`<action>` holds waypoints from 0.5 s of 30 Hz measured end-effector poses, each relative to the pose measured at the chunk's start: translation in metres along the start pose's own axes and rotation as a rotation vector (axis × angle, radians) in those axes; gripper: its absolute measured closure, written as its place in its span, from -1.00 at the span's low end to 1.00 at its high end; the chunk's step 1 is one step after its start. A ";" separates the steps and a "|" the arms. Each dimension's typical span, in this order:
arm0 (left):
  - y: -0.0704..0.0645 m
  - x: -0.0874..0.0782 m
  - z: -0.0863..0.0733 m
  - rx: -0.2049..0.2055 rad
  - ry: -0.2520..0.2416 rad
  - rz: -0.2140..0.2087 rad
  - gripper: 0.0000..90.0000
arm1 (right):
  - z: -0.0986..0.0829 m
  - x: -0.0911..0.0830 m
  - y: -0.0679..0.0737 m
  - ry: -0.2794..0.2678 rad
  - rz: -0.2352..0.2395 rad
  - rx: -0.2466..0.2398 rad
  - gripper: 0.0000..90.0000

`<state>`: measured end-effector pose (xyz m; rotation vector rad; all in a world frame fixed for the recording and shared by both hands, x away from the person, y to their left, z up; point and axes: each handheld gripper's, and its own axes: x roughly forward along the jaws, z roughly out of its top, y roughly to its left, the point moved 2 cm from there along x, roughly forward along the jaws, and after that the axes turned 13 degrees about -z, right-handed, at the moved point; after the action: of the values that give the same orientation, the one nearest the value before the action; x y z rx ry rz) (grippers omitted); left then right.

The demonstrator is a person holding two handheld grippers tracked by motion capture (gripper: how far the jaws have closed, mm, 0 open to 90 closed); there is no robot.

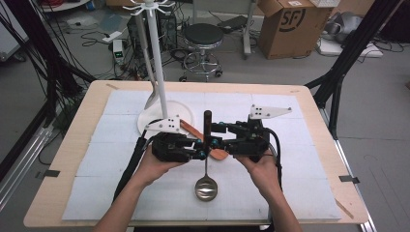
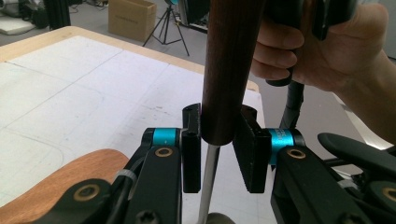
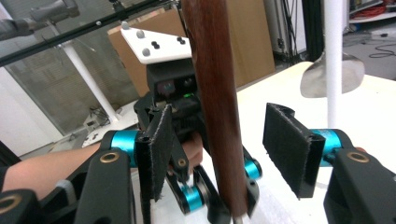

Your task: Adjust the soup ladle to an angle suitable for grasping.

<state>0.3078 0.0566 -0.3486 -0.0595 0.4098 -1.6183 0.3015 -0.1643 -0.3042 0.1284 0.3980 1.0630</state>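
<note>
A ladle with a dark wooden handle point(image 1: 207, 126) and a steel bowl point(image 1: 206, 188) is held between both grippers over the white mat. My left gripper point(image 1: 201, 146) is shut on the lower end of the handle point(image 2: 224, 70), pads pressed on both sides where the steel shaft point(image 2: 208, 182) starts. My right gripper point(image 1: 213, 141) faces it from the other side. Its jaws stand open around the handle point(image 3: 215, 107), with a gap at each pad point(image 3: 289, 144). The left gripper point(image 3: 187, 140) shows behind the handle in the right gripper view.
A wooden spatula point(image 1: 218, 154) lies on the mat under the grippers, its blade point(image 2: 56, 182) beside my left jaw. A white rack pole point(image 1: 157, 58) on a round base point(image 1: 145, 123) stands at the back left, with a steel utensil point(image 3: 317, 74) hanging from it.
</note>
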 end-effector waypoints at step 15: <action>0.002 -0.009 0.001 -0.004 -0.014 0.039 0.63 | -0.009 -0.014 -0.010 -0.004 -0.058 -0.006 -0.20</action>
<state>0.3104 0.0646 -0.3463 -0.0656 0.4013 -1.5781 0.3004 -0.1825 -0.3121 0.1129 0.3931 1.0070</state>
